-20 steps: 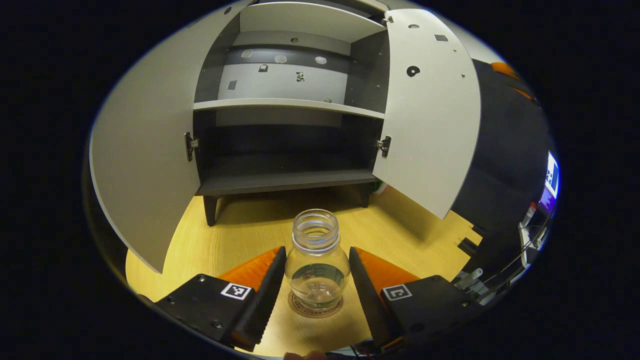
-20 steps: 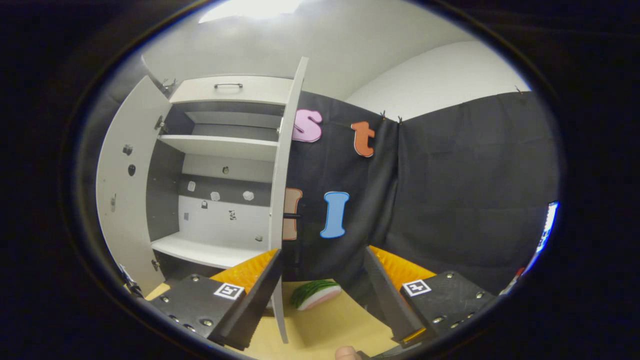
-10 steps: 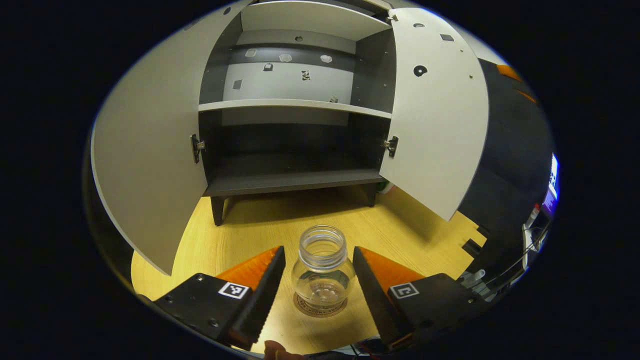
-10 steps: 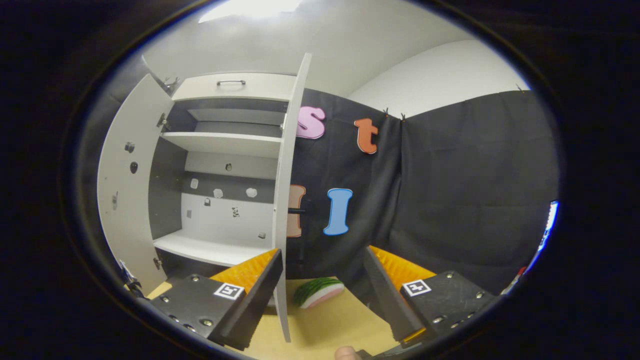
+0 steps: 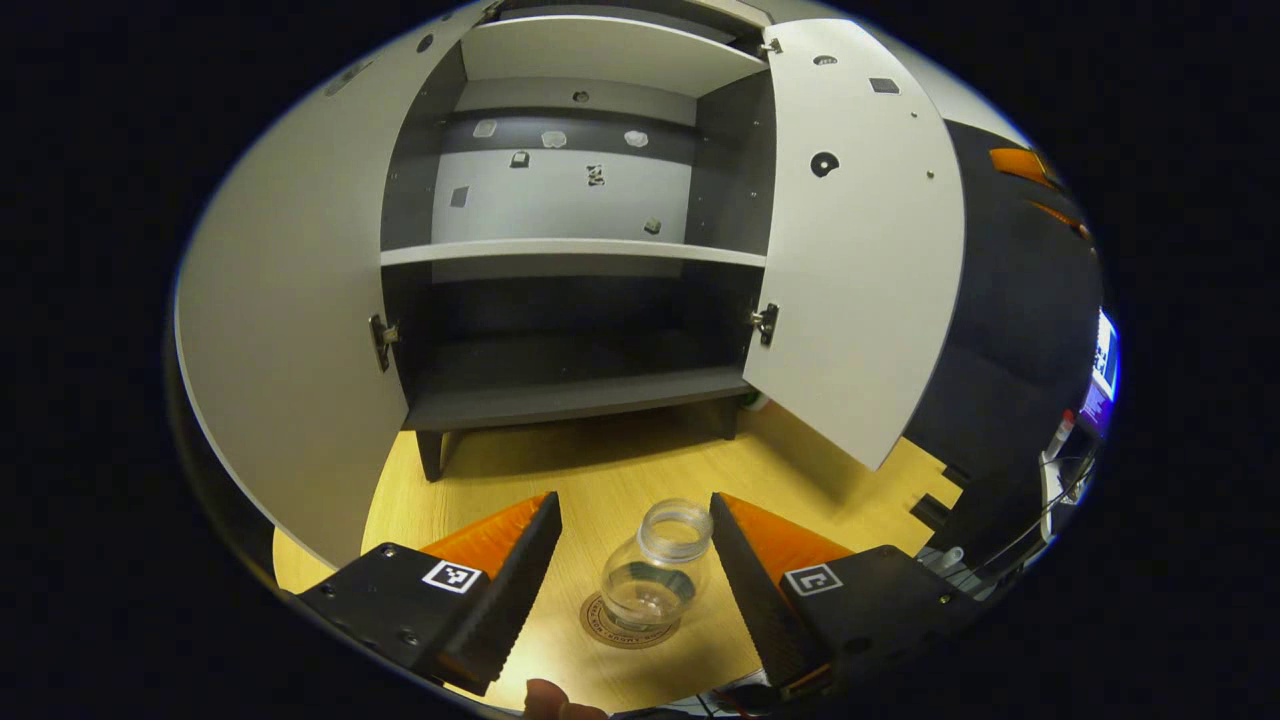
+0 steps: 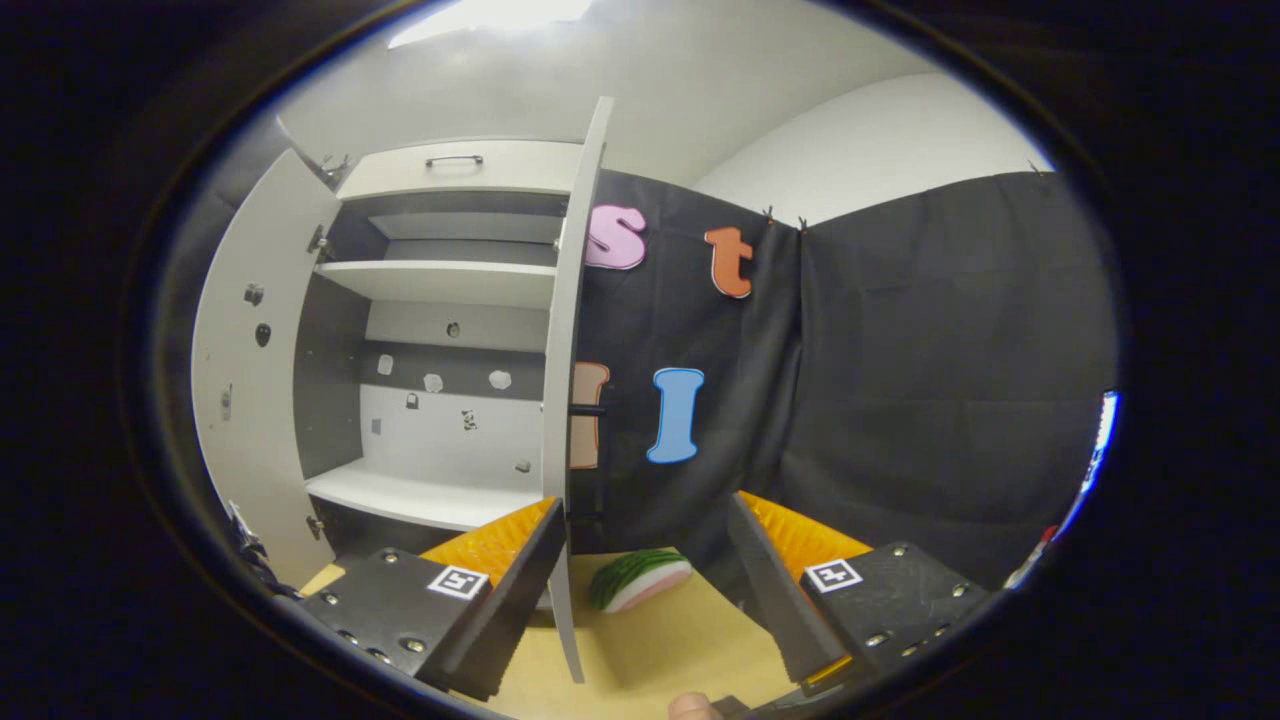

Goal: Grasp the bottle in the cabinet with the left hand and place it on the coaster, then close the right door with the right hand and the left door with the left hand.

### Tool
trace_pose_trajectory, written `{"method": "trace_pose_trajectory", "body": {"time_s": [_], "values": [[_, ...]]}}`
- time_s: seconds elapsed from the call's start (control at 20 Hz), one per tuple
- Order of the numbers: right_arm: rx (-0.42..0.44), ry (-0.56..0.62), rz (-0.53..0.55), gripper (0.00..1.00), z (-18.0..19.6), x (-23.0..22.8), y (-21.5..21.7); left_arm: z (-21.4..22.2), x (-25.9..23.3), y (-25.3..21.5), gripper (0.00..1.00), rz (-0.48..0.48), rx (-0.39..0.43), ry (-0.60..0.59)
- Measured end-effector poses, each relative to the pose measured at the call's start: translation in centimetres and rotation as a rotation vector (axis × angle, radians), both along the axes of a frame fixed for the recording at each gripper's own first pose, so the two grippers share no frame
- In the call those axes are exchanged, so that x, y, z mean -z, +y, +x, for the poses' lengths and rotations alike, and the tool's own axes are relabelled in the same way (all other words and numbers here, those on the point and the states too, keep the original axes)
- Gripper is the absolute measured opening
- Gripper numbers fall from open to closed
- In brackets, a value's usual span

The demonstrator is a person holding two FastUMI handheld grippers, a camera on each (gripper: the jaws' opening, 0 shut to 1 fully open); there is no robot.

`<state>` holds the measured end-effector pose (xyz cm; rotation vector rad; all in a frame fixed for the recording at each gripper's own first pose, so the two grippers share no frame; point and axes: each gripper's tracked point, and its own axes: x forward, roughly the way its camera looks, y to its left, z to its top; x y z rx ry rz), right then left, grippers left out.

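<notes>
Your left gripper [image 5: 635, 590] has lifted back, jaws apart, leaving the glass bottle [image 5: 660, 580] standing on the coaster [image 5: 600, 628]. Your right gripper [image 6: 645, 590], jaws apart, now faces the right door [image 6: 565, 420].

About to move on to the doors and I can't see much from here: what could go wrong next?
1. The bottle stands on the coaster between the left gripper's open jaws; a sideways pull-out could tip it.
2. The right door is edge-on to the right gripper; a push may glance off the thin edge.
3. The watermelon slice lies beside that door and could get knocked.
</notes>
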<state>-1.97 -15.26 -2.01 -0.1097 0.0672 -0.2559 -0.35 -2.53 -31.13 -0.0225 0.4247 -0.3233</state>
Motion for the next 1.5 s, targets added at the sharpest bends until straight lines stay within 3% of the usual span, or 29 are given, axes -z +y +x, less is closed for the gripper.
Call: {"method": "trace_pose_trajectory", "body": {"time_s": [0.4, 0.7, 0.9, 1.15, 1.4, 1.5], "values": [[0.012, 0.003, 0.015, 1.0, 0.3, 0.5, -1.0, 0.5, -10.5, -0.8, 0.94, -0.037, -0.028, -0.19], [-0.022, -0.007, 0.023, 1.0, 2.3, 0.1, -1.2, 0.0, -19.3, 0.2, 0.96, -0.037, -0.111, -0.288], [-0.053, -0.018, 0.029, 1.0, 4.3, -0.3, -1.1, -0.7, -24.0, 2.6, 0.99, -0.025, -0.218, -0.351], [-0.084, -0.018, 0.045, 1.0, 6.0, -0.2, -0.9, -2.9, -27.6, 5.7, 0.94, 0.016, -0.326, -0.406], [-0.126, -0.004, 0.072, 0.95, 6.4, 0.0, -0.5, -4.6, -28.7, 8.3, 0.96, 0.001, -0.419, -0.426], [-0.146, -0.005, 0.064, 0.99, 6.6, 0.0, 0.1, -4.9, -29.0, 9.1, 0.96, -0.005, -0.442, -0.434]]}}
